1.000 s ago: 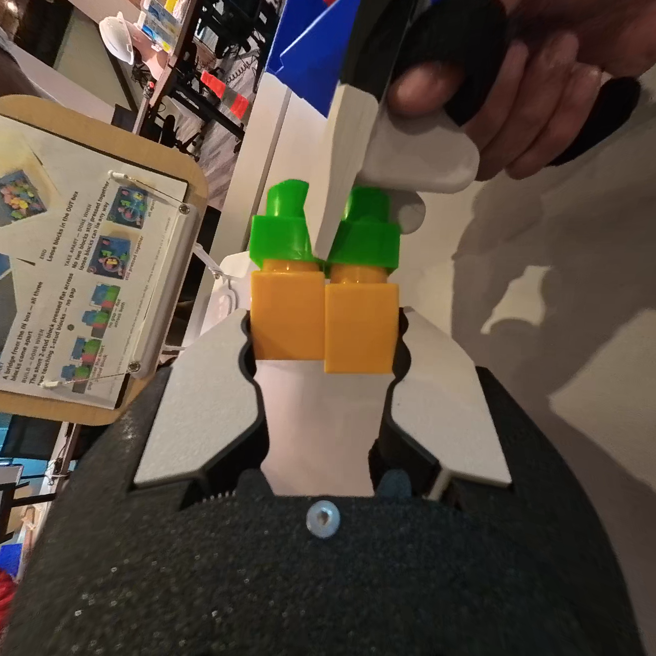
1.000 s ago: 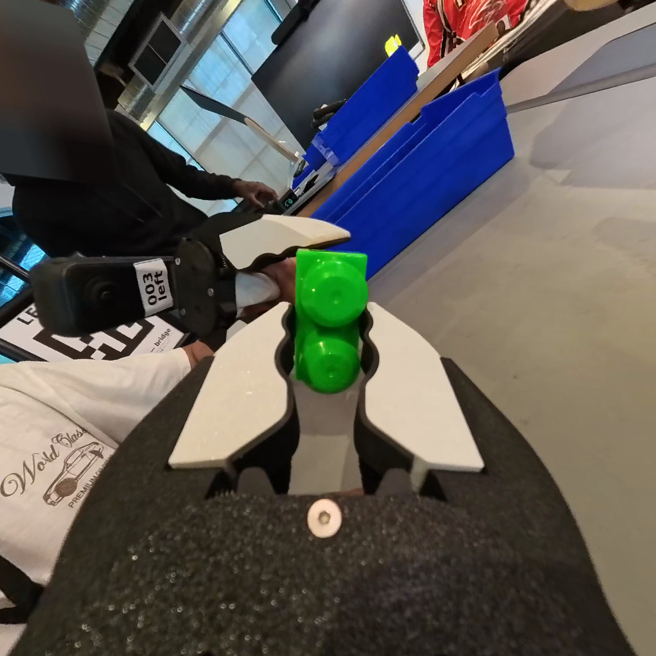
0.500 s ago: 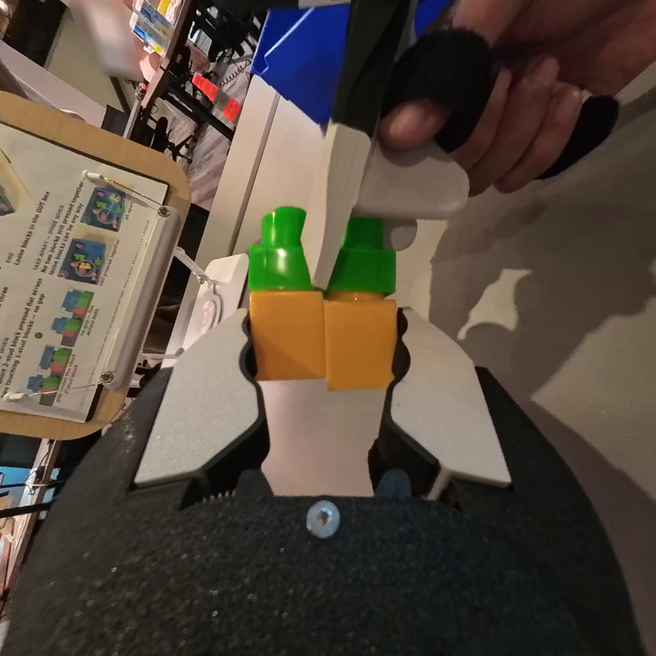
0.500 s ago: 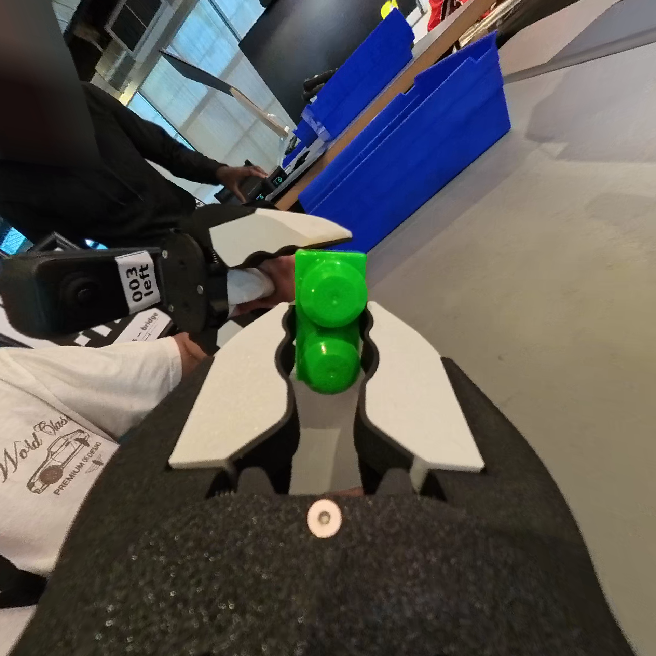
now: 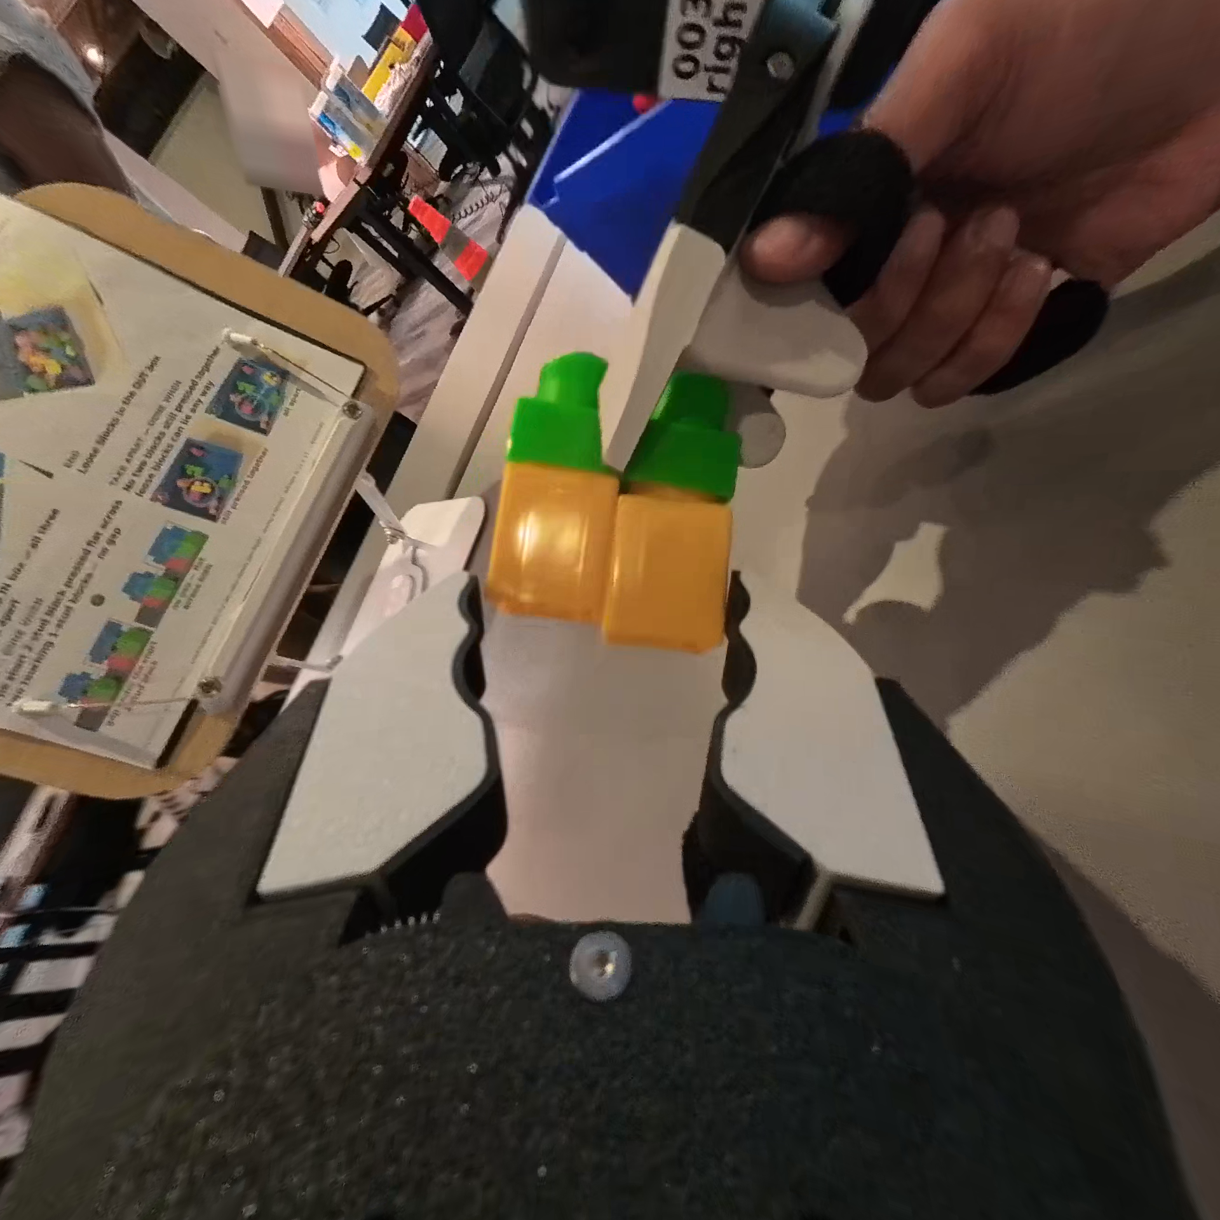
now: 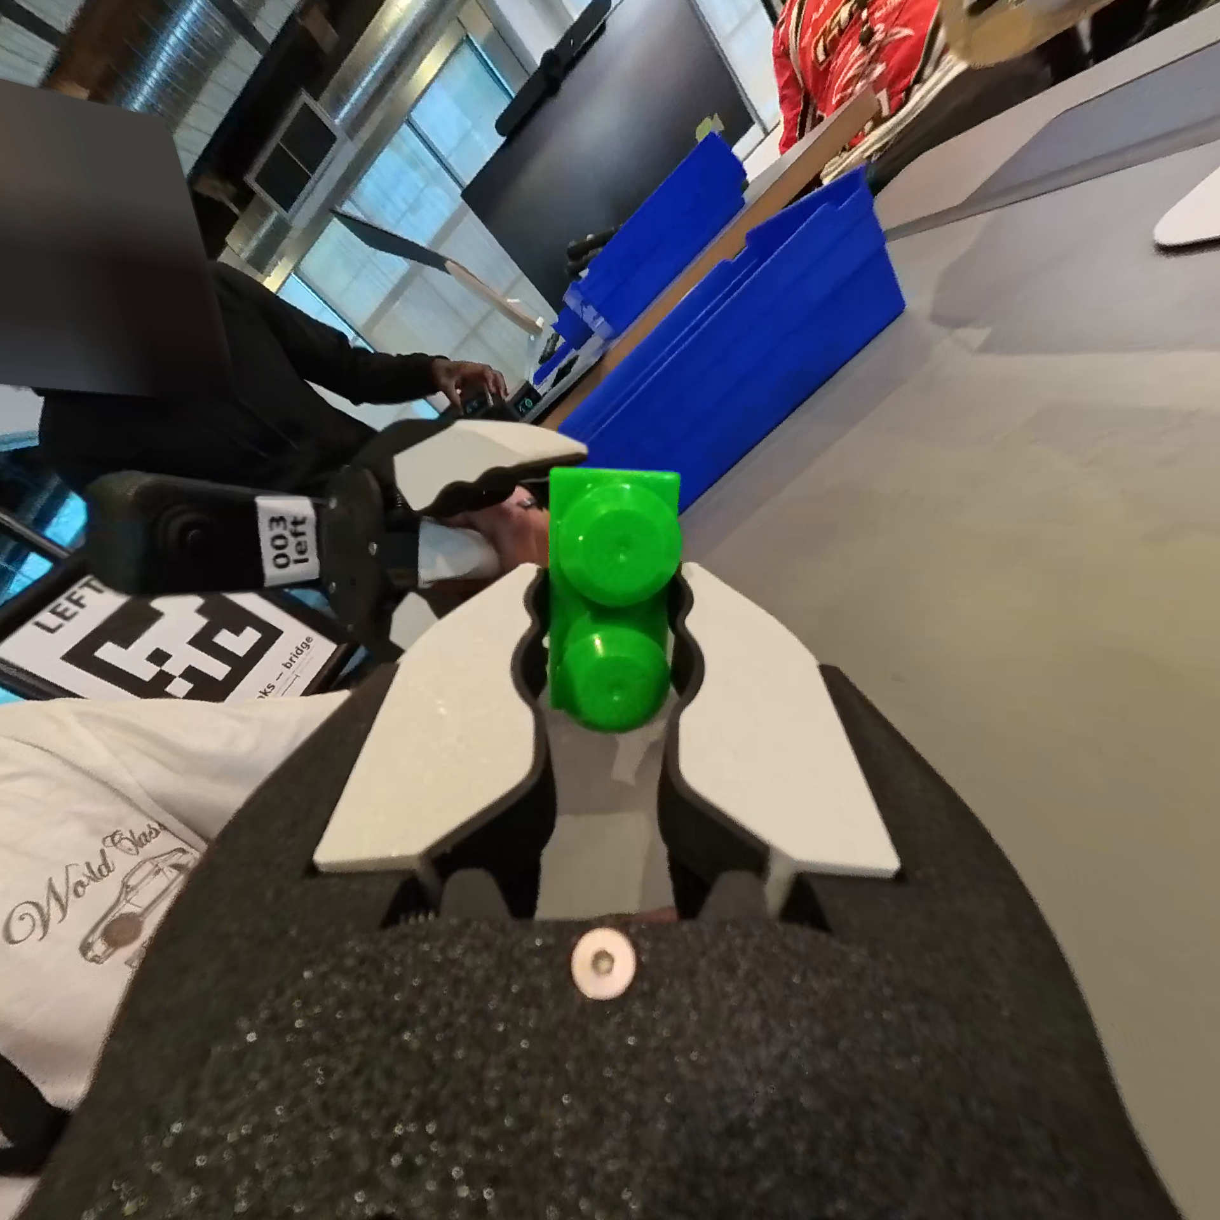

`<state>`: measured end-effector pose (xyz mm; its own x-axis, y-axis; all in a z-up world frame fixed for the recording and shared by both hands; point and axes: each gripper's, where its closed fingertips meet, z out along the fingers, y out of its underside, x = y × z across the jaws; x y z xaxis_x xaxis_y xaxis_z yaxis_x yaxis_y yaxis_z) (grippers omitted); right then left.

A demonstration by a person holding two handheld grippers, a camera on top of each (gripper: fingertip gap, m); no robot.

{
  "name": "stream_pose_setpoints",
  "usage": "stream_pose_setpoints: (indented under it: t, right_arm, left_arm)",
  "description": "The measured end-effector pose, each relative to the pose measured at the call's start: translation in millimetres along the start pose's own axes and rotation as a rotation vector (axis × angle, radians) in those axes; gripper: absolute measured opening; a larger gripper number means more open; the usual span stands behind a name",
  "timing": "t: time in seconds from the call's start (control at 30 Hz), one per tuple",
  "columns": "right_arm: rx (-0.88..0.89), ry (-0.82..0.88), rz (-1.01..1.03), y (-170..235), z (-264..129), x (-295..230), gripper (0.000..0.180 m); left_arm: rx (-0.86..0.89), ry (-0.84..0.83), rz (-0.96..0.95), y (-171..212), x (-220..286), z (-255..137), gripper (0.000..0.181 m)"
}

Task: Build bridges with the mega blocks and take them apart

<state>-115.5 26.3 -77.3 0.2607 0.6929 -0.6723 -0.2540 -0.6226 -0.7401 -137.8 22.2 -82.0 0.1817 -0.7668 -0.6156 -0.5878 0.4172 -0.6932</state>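
Note:
Two orange one-stud blocks (image 5: pixel 670 574) sit side by side between the tips of my left gripper (image 5: pixel 601 587), which is shut on them. The left orange block (image 5: pixel 548 548) is blurred and stands a little higher than the right one. A green two-stud block (image 5: pixel 558 429) lies across their tops, slightly tilted. My right gripper (image 6: pixel 610 594) is shut on the green block (image 6: pixel 614 548), studs facing its camera. One of its white fingers (image 5: pixel 650 370) crosses the green block in the left wrist view. The left gripper (image 6: pixel 488 455) shows beside the green block in the right wrist view.
A blue bin (image 6: pixel 726 330) stands on the grey table (image 6: pixel 990 528) beyond the blocks; it also shows in the left wrist view (image 5: pixel 614 191). An instruction board (image 5: pixel 178 502) stands at the left. A person in black (image 6: pixel 231 396) is at another table behind.
The orange blocks have slid outward toward my left fingertips, and the left one has shifted up and blurred. The green block has tilted a little. Both grippers stay shut.

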Motion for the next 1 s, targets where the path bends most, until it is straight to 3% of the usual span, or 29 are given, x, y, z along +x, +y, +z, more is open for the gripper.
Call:
stream_pose_setpoints:
  t: [0.1, 0.23, 0.4, 0.5, 0.63, 1.0]
  right_arm:
    - [0.04, -0.012, -0.017, -7, -7, -3, 0.034]
    - [0.072, -0.094, -0.108, -12, -5, -28, 0.034]
    - [0.075, -0.126, -0.229, -9, 2, -48, 0.034]
    - [0.07, -0.117, -0.267, -8, 4, -51, 0.034]
    - [0.054, -0.12, -0.272, -5, 6, -52, 0.034]
    - [0.005, -0.12, -0.25, 5, 8, -50, 0.034]
  left_arm:
    - [0.08, 0.077, -0.214, -1, -3, -12, 0.069]
    - [0.183, 0.327, -0.592, -3, 12, -14, 0.076]
    - [0.326, 0.606, -0.874, -19, 20, -22, 0.075]
    - [0.352, 0.655, -0.904, -20, 23, -25, 0.067]
    - [0.392, 0.705, -0.906, -27, 26, -30, 0.038]
    - [0.365, 0.763, -0.92, -23, 31, -29, 0.035]
